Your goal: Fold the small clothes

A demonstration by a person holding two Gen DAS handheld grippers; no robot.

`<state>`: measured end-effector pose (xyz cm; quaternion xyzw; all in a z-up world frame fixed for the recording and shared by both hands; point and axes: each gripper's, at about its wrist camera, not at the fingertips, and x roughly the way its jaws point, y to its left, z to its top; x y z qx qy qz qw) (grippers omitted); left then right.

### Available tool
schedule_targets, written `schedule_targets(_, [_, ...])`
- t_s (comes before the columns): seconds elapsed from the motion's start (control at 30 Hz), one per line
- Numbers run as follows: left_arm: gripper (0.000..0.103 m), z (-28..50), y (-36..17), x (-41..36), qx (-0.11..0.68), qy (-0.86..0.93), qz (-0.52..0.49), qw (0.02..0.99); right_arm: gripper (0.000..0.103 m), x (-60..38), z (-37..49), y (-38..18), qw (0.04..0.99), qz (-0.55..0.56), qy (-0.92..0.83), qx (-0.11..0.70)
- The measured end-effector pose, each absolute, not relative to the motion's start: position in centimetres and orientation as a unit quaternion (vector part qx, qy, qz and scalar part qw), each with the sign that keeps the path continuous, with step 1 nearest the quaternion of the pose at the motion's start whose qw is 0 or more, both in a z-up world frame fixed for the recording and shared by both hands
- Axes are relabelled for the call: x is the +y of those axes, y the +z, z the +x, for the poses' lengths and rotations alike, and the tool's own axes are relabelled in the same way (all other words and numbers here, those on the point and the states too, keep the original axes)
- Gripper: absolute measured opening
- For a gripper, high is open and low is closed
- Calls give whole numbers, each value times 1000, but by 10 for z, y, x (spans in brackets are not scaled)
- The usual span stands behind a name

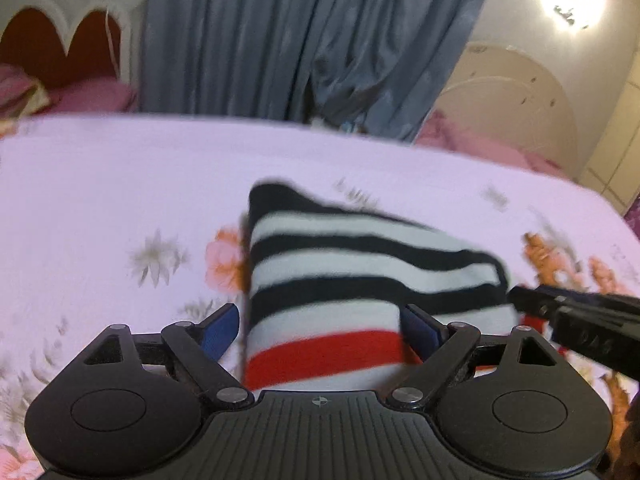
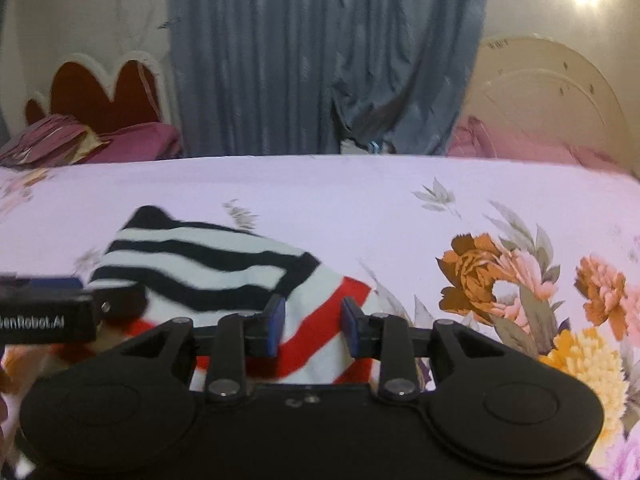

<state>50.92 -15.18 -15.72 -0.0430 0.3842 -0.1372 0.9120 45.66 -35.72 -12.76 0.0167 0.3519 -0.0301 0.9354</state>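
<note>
A small striped garment [image 1: 352, 272], black, white and red, lies partly folded on a floral bed sheet [image 1: 100, 184]. My left gripper [image 1: 320, 320] is open, its blue-padded fingers [image 1: 218, 332] standing on either side of the garment's near red-striped edge. My right gripper [image 2: 312, 320] is open too, with the garment's [image 2: 200, 256] red-and-white corner between its blue pads [image 2: 276, 320]. Each gripper shows in the other's view: the right one at the left wrist view's right edge [image 1: 576, 320], the left one at the right wrist view's left edge [image 2: 44, 312].
The bed sheet [image 2: 360, 200] is pale pink with orange and pink flowers [image 2: 488, 272]. Behind the bed hang blue-grey curtains [image 2: 320, 60]. A red headboard [image 2: 104, 92] and pink pillows [image 2: 132, 140] sit far left, a cream headboard [image 2: 540, 100] far right.
</note>
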Motion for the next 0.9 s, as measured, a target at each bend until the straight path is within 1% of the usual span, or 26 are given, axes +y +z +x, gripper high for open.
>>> schedule_targets(0.17, [89, 512, -172, -146, 397, -145, -78, 903, 31, -364, 462, -151, 927, -8, -40, 372])
schedule_targets(0.23, [89, 511, -167, -149, 392, -142, -69, 906, 39, -371, 462, -152, 926, 2, -44, 376])
schedule_targets(0.3, [89, 508, -166, -153, 378, -142, -51, 913, 38, -370, 460, -149, 926, 6, -44, 375])
schedule_targets(0.4, [89, 516, -174, -148, 398, -140, -81, 903, 38, -368, 463, -154, 925, -4, -40, 379])
schedule_targets(0.57, [89, 511, -166, -155, 392, -135, -49, 909, 39, -367, 461, -144, 923, -2, -40, 382])
schedule_targets(0.9, [89, 482, -145, -156, 375, -145, -20, 916, 39, -359, 418, -105, 940, 24, -9, 341])
